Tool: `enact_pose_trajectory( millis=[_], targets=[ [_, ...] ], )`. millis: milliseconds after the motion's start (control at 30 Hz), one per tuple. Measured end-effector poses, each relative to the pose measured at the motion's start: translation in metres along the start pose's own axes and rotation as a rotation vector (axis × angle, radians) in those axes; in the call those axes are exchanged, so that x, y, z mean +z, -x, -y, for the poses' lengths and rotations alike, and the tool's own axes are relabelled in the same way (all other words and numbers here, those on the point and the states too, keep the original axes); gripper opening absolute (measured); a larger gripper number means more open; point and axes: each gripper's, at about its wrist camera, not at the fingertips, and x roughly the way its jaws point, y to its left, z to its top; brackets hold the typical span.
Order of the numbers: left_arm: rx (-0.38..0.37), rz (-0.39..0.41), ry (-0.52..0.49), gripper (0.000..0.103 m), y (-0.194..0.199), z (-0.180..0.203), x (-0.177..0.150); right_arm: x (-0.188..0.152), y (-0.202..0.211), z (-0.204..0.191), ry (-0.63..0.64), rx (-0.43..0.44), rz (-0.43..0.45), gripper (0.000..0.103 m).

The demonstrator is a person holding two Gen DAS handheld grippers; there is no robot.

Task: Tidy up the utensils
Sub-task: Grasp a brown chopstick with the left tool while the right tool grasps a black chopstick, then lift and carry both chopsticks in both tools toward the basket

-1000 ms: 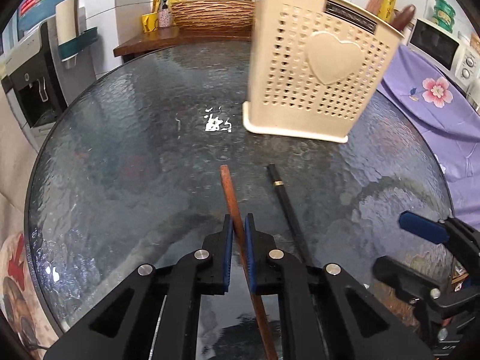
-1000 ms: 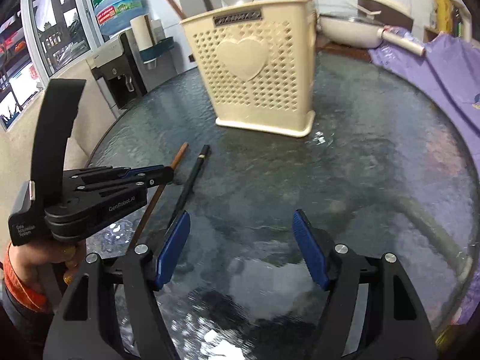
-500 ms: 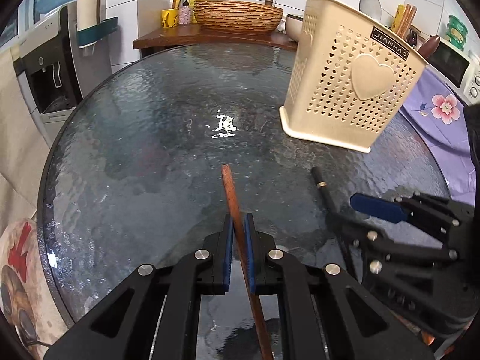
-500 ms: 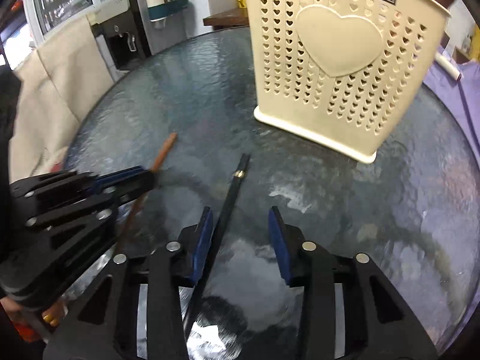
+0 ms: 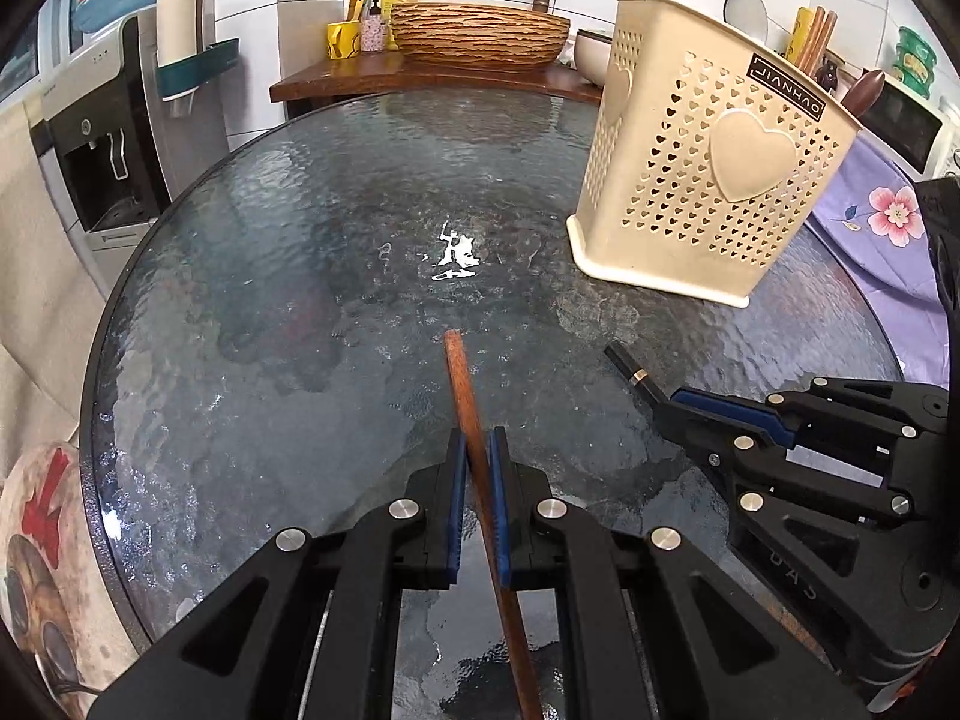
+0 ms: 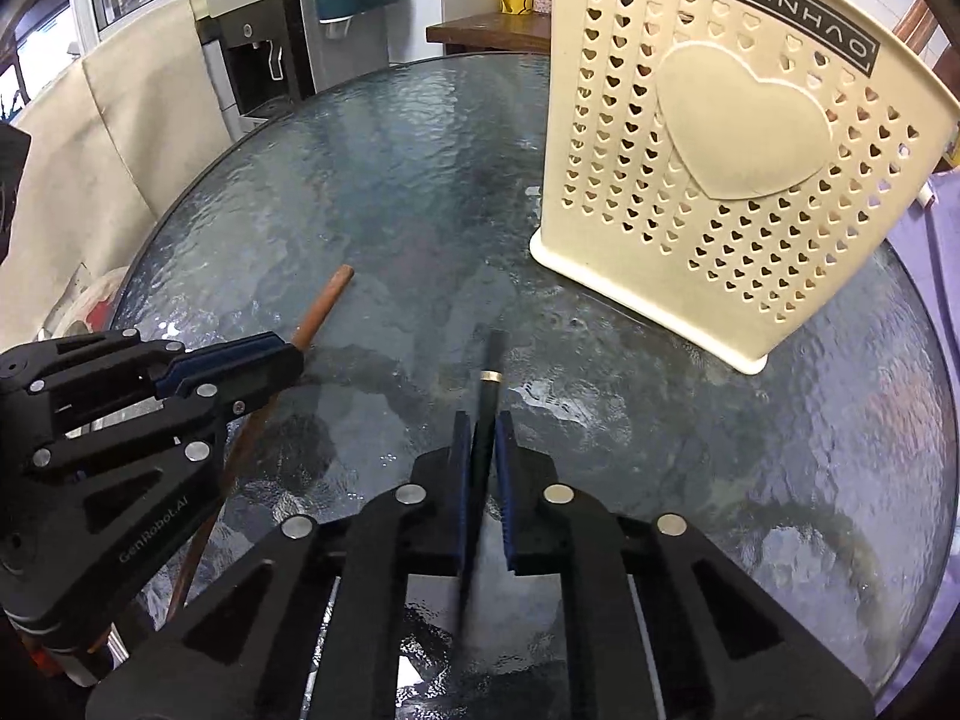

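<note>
Two hand-held grippers: left (image 5: 476, 450), right (image 6: 482, 432). Two chopsticks low in frame: one brown (image 5: 461, 378), one black (image 6: 493, 360). One cream basket (image 5: 714, 180), upper right. One round glass table (image 5: 288, 276). One woven bowl (image 5: 480, 36), top centre. One water dispenser (image 5: 102, 144), upper left.

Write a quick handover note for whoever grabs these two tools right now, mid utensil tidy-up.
Left tool: shut on the brown chopstick.
Right tool: jaws just closed on the black chopstick.
Both chopstick tips lie near the glass table.
The cream utensil basket stands upright beyond, some utensils already inside.
Done: both gripped. Left: lift each and drop it into the basket.
</note>
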Motion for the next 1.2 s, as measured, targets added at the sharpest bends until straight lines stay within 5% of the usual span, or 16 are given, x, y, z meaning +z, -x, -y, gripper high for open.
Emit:
enact_pose_trajectory(
  millis=[567,1200],
  targets=[
    [-0.077,0.048,0.019,0.007,0.014,0.018,0.005,-0.015,0.042,0.046,-0.116,0.135,0.137,0.008],
    [-0.240,0.212,-0.065,0.007,0.102,0.066,0.024,-0.032,0.150,0.093,-0.166,0.304,0.338,0.008]
  ],
)
